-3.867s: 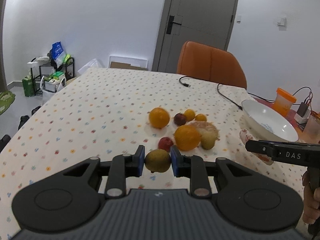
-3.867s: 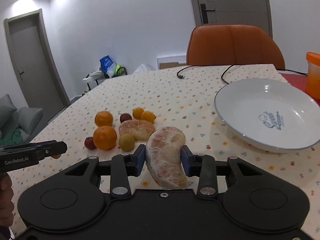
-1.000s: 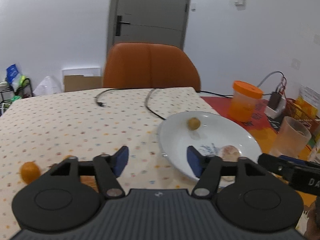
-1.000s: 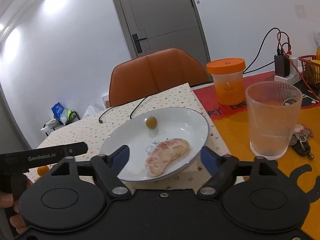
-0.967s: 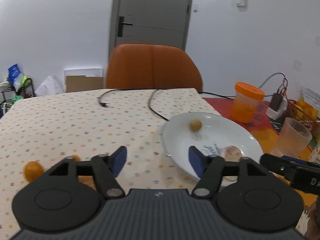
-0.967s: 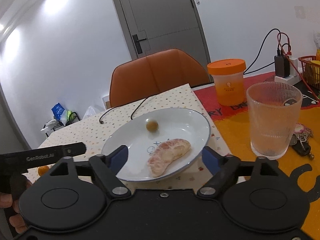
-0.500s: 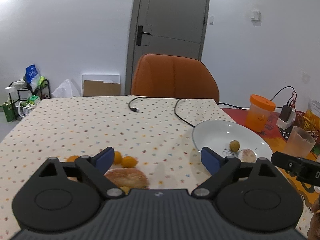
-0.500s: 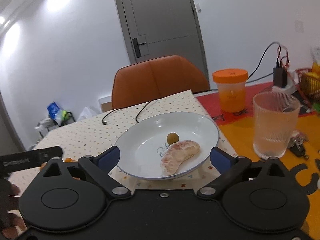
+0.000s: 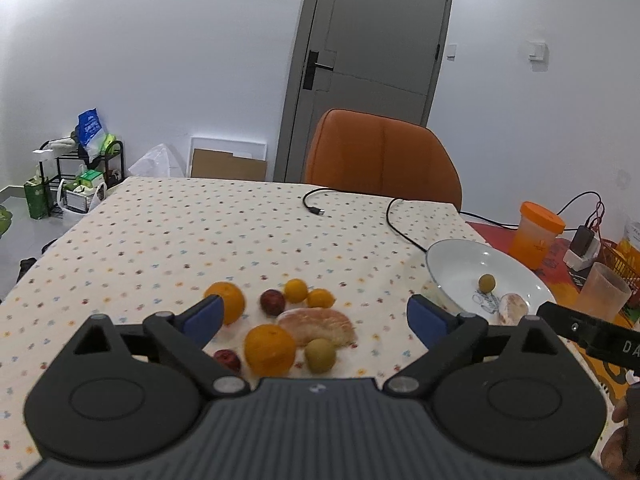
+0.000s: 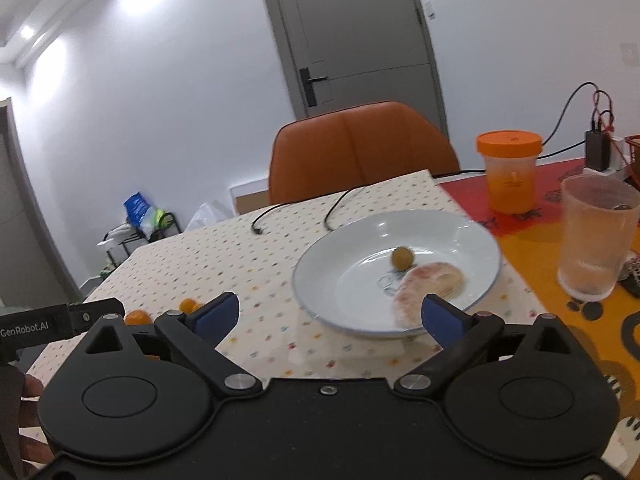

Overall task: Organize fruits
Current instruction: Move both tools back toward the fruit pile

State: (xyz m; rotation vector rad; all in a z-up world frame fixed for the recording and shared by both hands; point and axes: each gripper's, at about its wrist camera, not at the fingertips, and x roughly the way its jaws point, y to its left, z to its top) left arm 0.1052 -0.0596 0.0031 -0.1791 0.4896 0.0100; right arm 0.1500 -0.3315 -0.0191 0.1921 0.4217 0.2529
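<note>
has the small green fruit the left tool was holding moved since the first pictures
Yes. The small green fruit has left the fruit pile on the tablecloth and now lies in the white plate, beside the peeled pomelo segment.

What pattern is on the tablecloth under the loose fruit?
Cream tablecloth with small multicoloured dots; clearest in the left wrist view.

The left black two-finger gripper (image 9: pixel 314 315) and the right black two-finger gripper (image 10: pixel 330 314) both hover with blue-padded jaws spread wide, holding nothing.
</note>
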